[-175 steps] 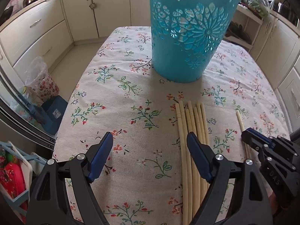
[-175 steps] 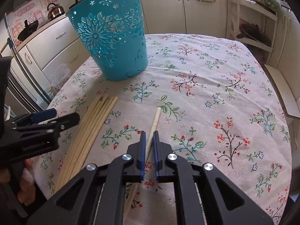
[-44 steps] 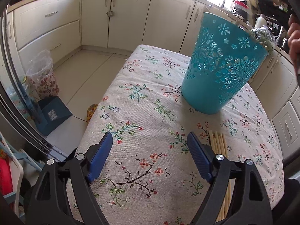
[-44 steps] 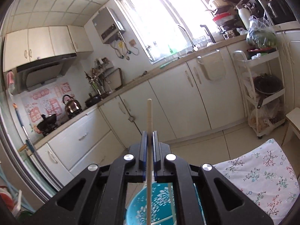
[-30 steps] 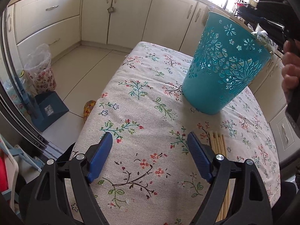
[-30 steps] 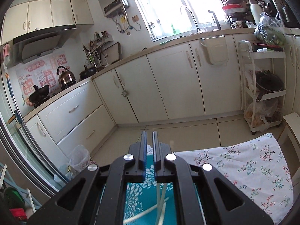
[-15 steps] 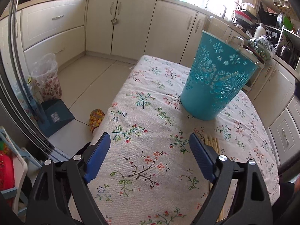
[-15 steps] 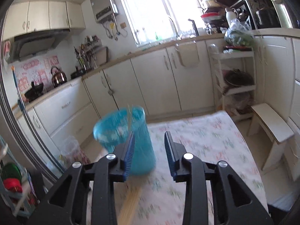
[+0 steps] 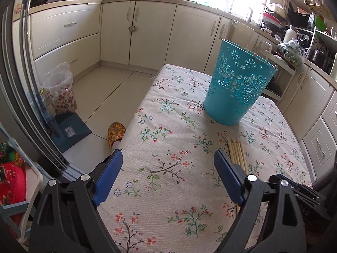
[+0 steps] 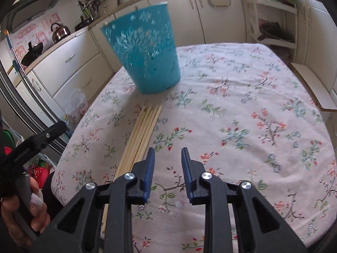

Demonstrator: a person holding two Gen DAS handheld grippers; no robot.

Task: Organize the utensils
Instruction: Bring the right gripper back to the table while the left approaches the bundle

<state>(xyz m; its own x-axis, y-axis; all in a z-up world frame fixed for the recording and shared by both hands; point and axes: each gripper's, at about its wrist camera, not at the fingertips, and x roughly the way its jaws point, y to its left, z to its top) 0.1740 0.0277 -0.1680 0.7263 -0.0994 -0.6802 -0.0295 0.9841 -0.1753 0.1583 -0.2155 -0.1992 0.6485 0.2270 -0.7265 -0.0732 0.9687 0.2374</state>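
A teal cut-out basket (image 9: pixel 238 88) (image 10: pixel 145 57) stands upright on the floral tablecloth, and pale stick tips (image 9: pixel 254 53) poke above its rim. A bundle of several wooden chopsticks (image 9: pixel 237 151) (image 10: pixel 143 130) lies flat on the cloth in front of the basket. My left gripper (image 9: pixel 168 168) hovers open above the cloth, left of the bundle, with nothing between its blue pads. My right gripper (image 10: pixel 167 154) hangs low over the table just right of the bundle's near part. Its jaws are closing with only a narrow empty gap between them.
The table (image 10: pixel 263 109) drops off at its left edge to a tiled floor with a slipper (image 9: pixel 115 130), a dustpan (image 9: pixel 67 130) and a bagged bin (image 9: pixel 61 90). Kitchen cabinets ring the room. A hand (image 10: pixel 21 206) holds the left gripper's handle.
The right gripper released its chopstick over the basket, opened, then swung down to the table beside the bundle. The left gripper drew back and up a little, staying open.
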